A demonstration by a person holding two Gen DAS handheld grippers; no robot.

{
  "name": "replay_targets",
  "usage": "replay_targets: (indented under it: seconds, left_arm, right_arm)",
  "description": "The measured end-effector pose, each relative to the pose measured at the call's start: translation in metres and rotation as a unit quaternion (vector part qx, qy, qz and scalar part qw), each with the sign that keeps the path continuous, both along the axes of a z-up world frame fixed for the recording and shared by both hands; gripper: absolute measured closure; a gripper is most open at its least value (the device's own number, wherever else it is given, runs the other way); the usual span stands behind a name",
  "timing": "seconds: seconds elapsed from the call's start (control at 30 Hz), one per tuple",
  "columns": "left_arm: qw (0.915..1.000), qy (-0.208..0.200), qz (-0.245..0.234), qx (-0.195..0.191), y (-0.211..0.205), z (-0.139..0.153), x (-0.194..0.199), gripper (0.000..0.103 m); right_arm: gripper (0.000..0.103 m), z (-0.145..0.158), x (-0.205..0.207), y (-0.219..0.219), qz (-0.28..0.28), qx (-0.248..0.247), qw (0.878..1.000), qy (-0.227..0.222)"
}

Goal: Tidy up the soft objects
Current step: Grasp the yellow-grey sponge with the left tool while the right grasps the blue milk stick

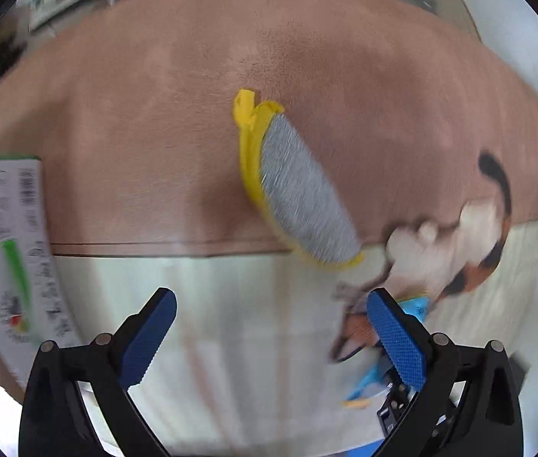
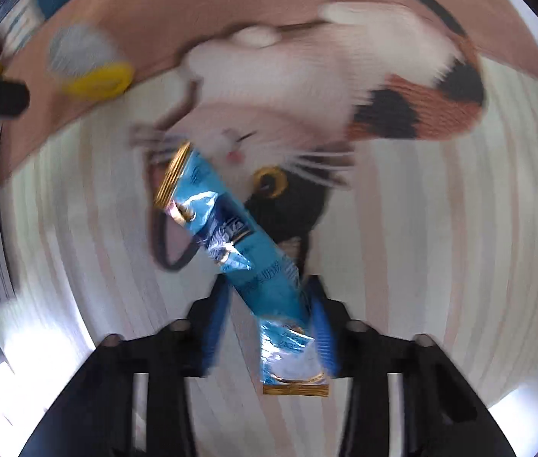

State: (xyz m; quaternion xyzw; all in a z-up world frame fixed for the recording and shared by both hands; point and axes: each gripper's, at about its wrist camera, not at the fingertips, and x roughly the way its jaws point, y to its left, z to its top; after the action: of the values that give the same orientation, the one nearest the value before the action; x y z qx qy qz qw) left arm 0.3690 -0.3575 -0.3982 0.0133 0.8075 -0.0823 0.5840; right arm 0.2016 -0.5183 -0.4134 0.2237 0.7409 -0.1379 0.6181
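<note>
While the right gripper (image 2: pixel 269 327) has its jaws clenched on a blue foil sachet (image 2: pixel 238 247), carried above the cat-print mat (image 2: pixel 440 228), the left gripper (image 1: pixel 270 337) hangs with jaws spread wide and nothing between them. I'd judge the sachet is mid-carry, still needing a place to go; the next move calls for a gentle set-down (it is limp and droops). A yellow-edged grey mitt (image 1: pixel 299 194) lies on the mat's pink part, near a printed box (image 1: pixel 2 243) that is cut off at the edge. Motion blur smears the sachet's lettering.
</note>
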Motion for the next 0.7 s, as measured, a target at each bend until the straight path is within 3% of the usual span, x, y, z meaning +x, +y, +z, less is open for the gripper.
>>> replay_targets:
  seconds: [0.13, 0.2, 0.27, 0.3, 0.37, 0.43, 0.47, 0.5, 0.57, 0.7]
  left_arm:
    - [0.9976, 0.024, 0.063, -0.016, -0.003, -0.023, 0.022, 0.001]
    - [0.9976, 0.027, 0.064, -0.002, -0.009, -0.036, 0.030, 0.009]
    - [0.9986, 0.028, 0.036, 0.026, -0.017, -0.048, 0.033, 0.039]
    - [0.9989, 0.022, 0.015, 0.039, -0.023, -0.050, 0.033, 0.039]
    - [0.9972, -0.009, -0.050, 0.055, -0.038, -0.043, 0.030, 0.064]
    - [0.9893, -0.034, -0.120, 0.075, -0.050, -0.037, 0.020, 0.071]
    - [0.9811, -0.051, -0.164, 0.090, -0.055, -0.035, 0.012, 0.071]
    - [0.9753, -0.062, -0.190, 0.095, -0.057, -0.034, 0.005, 0.071]
    - [0.9701, -0.076, -0.210, 0.094, -0.058, -0.033, -0.003, 0.068]
    - [0.9771, -0.067, -0.187, 0.075, -0.049, -0.033, -0.001, 0.068]
  right_arm:
    - [0.077, 0.005, -0.006, -0.031, -0.108, 0.034, 0.993, -0.015]
    - [0.076, 0.004, -0.004, -0.035, -0.118, 0.045, 0.992, -0.011]
    - [0.075, 0.003, 0.000, -0.038, -0.122, 0.048, 0.991, -0.008]
    - [0.072, 0.002, 0.002, -0.037, -0.119, 0.048, 0.992, -0.004]
    - [0.069, 0.000, 0.006, -0.035, -0.109, 0.045, 0.993, 0.005]
    - [0.069, -0.001, 0.011, -0.033, -0.097, 0.037, 0.995, 0.004]
    - [0.070, 0.000, 0.012, -0.031, -0.083, 0.029, 0.996, 0.002]
    - [0.077, -0.001, 0.014, -0.029, -0.067, 0.024, 0.997, 0.004]
    - [0.078, -0.007, 0.019, -0.019, -0.043, 0.021, 0.999, 0.009]
    - [0.076, -0.009, 0.024, -0.018, -0.043, 0.012, 0.999, 0.002]
